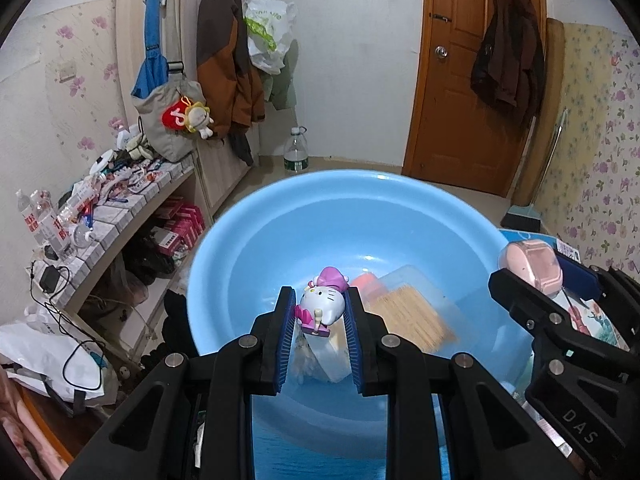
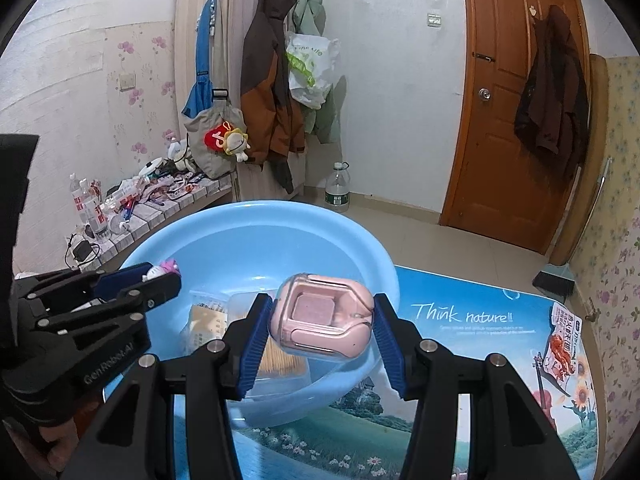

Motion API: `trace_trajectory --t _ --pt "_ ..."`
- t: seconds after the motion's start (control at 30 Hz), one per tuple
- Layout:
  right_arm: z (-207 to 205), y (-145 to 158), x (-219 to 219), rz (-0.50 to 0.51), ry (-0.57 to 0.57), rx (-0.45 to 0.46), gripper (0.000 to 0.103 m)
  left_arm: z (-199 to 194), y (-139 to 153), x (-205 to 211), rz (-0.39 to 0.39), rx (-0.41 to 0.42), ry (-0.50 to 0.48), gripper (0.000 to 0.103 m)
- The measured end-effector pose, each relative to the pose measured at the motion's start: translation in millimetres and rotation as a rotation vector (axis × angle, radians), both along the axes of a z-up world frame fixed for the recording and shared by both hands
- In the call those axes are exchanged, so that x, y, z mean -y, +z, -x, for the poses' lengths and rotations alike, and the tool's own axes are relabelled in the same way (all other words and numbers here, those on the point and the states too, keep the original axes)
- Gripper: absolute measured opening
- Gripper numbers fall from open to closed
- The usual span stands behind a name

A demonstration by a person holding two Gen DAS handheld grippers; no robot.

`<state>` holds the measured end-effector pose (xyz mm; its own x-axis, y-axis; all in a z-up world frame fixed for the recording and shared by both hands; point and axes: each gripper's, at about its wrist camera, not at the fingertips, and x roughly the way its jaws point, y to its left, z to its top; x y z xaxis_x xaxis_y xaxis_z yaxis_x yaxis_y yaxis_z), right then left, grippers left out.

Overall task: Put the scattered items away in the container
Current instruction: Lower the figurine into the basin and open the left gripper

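The left gripper (image 1: 319, 312) is clamped on a small cat figurine (image 1: 320, 300), pinched at its white head, low centre of the left wrist view, above the blue basin (image 1: 256, 248). The right gripper (image 2: 322, 326) is clamped on a pink earbud case (image 2: 322, 320), centre of the right wrist view, over the basin's near rim. In the basin lies a clear box of wooden sticks (image 1: 412, 312).

Handling, as judged: both items appear to be light, rigid plastic. The figurine is rounded and glossy, so it may slip or turn; the broad head is the soundest hold. The case has smooth curved sides in a clear shell; a grip across its flat flanks looks safest. Neither seems fragile for a short drop.

Legible writing: "Think nature!!" on the printed mat (image 2: 460, 316), right of frame; "GenRobot.AI" on the left gripper's body; "DAS" on the right gripper, lower right of the left wrist view.
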<state>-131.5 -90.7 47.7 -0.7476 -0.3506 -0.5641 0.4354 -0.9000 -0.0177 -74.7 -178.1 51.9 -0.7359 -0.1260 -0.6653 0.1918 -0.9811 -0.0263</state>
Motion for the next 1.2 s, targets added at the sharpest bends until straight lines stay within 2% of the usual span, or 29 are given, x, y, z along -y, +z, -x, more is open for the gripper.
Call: trace_trajectory --t 0.47,0.97,1.2 --pt "8 -13 -2 -0.005 -0.006 0.026 0.052 15 -18 -13 -0.001 0.052 -0.03 0.024" --pt "6 -18 6 -0.011 0.009 0.039 0.052 9 -12 -9 0.023 0.022 -0.029 0.025" --pt "3 -17 11 -0.016 0.022 0.04 0.052 2 -9 0 0.024 0.008 -0.009 0.03"
